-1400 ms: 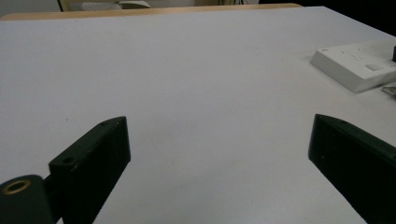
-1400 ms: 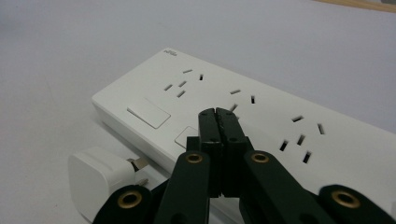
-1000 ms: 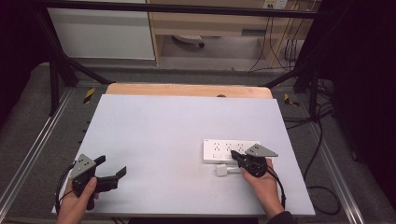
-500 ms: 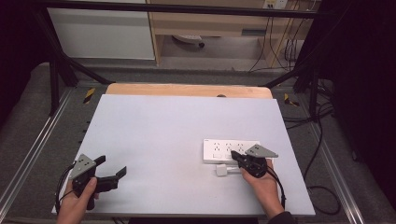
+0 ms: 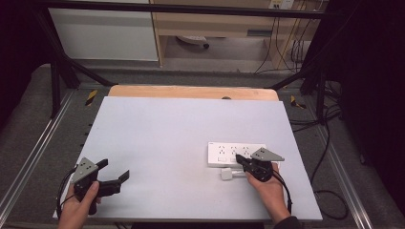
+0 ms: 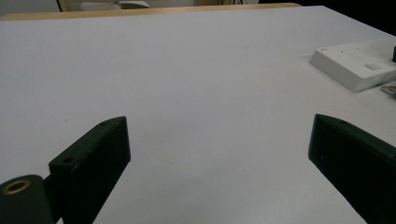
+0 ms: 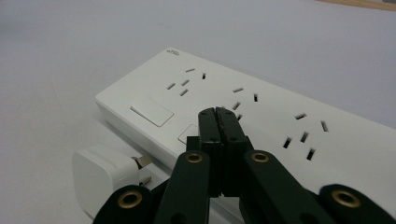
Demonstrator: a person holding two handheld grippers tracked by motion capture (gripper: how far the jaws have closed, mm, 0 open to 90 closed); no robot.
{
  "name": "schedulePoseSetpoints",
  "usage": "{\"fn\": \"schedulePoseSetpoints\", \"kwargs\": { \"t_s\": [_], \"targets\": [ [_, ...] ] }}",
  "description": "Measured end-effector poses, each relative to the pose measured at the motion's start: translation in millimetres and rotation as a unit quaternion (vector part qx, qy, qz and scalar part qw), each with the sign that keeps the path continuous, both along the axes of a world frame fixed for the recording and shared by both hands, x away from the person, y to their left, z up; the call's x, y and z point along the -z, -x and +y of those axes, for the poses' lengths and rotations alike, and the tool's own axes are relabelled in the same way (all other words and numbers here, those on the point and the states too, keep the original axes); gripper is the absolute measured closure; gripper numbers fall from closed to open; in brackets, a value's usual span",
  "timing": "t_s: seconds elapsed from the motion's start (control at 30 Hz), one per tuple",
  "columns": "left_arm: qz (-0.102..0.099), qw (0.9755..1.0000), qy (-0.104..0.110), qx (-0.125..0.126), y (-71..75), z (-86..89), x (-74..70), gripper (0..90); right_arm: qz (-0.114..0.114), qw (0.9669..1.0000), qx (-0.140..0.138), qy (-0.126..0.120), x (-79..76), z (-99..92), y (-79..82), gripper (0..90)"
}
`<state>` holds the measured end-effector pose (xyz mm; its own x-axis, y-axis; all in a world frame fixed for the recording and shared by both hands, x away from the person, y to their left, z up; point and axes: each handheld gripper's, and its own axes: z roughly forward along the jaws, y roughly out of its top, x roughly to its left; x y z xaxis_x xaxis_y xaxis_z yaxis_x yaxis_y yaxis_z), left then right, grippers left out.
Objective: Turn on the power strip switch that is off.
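Observation:
A white power strip (image 5: 235,153) with several sockets and rocker switches lies on the right half of the table; it also appears as power strip (image 7: 261,112) and power strip (image 6: 357,65). A small white plug adapter (image 5: 227,174) lies on its side just in front of it, adapter (image 7: 105,175) with its prongs toward the strip. My right gripper (image 5: 240,162) (image 7: 217,115) is shut, empty, with its tips over the strip's front edge near a switch. My left gripper (image 5: 114,172) (image 6: 219,154) rests at the front left, jaws wide open over bare table.
The table is a pale grey sheet (image 5: 181,133) with a wooden edge (image 5: 191,91) at the back. Metal rails (image 5: 33,157) flank both sides. Cables (image 5: 325,157) trail off at the right. A wide stretch of table lies between the two grippers.

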<state>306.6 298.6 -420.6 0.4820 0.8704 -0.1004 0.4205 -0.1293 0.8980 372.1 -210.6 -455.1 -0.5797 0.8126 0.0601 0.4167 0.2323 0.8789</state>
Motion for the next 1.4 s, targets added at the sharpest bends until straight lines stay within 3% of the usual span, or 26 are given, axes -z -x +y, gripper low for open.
{"fn": "schedulePoseSetpoints", "kwargs": {
  "t_s": [1.4],
  "targets": [
    [0.0, 1.0, 0.0, 0.0, -0.1, -0.5, 0.2, 5.5, 0.009, 0.9999, 0.004, -0.007, 1.4, -2.3, -1.1, 90.0]
  ]
}}
